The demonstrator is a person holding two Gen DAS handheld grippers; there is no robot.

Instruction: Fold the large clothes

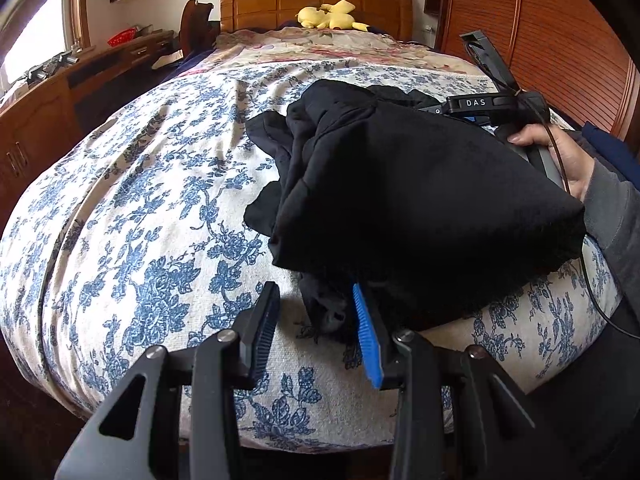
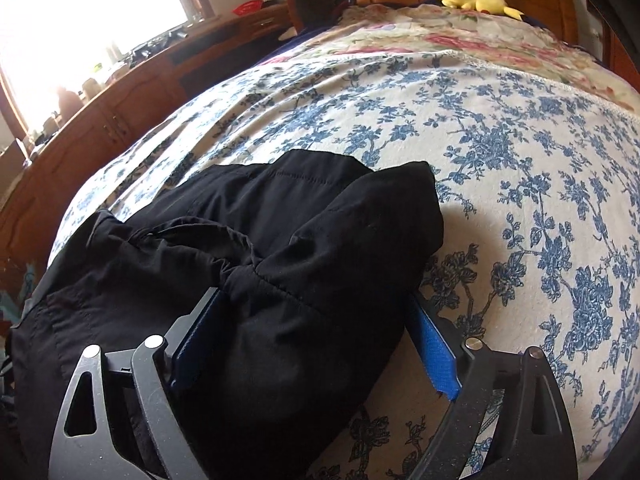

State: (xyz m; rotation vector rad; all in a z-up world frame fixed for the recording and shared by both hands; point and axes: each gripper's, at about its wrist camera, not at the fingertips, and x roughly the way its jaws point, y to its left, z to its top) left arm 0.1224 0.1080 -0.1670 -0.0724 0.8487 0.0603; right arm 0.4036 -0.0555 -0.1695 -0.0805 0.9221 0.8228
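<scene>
Black jacket (image 1: 420,184) lies bunched on the bed (image 1: 140,200) near its foot. Left tool (image 1: 316,320) half-open, a fabric scrap between its fingers, no clear pinch; right tool (image 2: 316,320) wide apart straddling a thick fold, not gripping. Risk: closing on several layers drags the whole bundle, wrecking the fold

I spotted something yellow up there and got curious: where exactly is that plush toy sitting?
The yellow plush toy lies at the far end of the bed, against the wooden headboard, top centre in the left view and top right in the right view.
</scene>
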